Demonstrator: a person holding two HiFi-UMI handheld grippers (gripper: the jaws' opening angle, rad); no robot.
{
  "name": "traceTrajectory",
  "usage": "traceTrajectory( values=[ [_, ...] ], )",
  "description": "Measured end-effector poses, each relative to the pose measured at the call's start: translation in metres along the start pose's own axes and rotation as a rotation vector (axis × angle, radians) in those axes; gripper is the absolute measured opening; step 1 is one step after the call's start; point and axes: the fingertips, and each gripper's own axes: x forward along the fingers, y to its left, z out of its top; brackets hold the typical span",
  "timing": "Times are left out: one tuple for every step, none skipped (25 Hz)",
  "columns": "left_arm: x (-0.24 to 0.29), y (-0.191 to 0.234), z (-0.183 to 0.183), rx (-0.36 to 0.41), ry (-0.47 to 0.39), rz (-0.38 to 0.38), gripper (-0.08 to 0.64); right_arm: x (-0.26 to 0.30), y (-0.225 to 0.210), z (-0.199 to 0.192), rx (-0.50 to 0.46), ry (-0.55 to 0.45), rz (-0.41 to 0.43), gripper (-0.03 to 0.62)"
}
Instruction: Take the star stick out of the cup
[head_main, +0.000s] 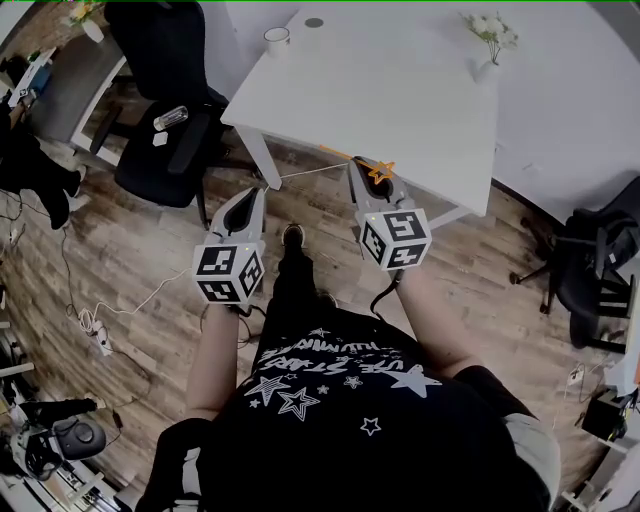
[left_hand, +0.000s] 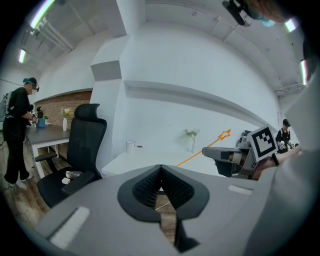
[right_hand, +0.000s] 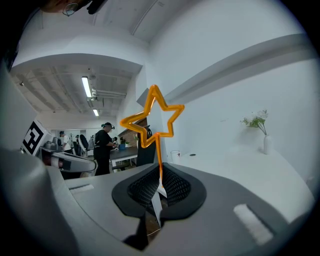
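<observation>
My right gripper (head_main: 362, 168) is shut on the thin orange star stick (head_main: 381, 171), held in the air over the wooden floor just in front of the white table (head_main: 400, 110). In the right gripper view the star (right_hand: 151, 120) stands right above the closed jaws (right_hand: 159, 172). The left gripper view shows the stick (left_hand: 200, 151) slanting across the right gripper (left_hand: 207, 151). A white cup (head_main: 277, 40) stands apart at the table's far left corner (left_hand: 130, 146). My left gripper (head_main: 252, 195) is shut and empty, level with the right one.
A small vase of flowers (head_main: 487, 68) stands at the table's far right. A black office chair (head_main: 165, 100) is left of the table and another (head_main: 590, 270) at the right. Cables and a power strip (head_main: 97, 338) lie on the floor. A person (left_hand: 17, 135) stands far off.
</observation>
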Motion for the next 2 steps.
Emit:
traceTrajectory(
  values=[
    [-0.0008, -0.002, 0.0006, 0.0, -0.001, -0.001, 0.003, -0.0022, -0.0003, -0.0005, 0.0, 0.0, -0.001, 0.031],
    [-0.0016, -0.004, 0.0013, 0.001, -0.003, -0.003, 0.003, -0.0043, -0.0008, -0.001, 0.0, 0.001, -0.002, 0.032]
  ],
)
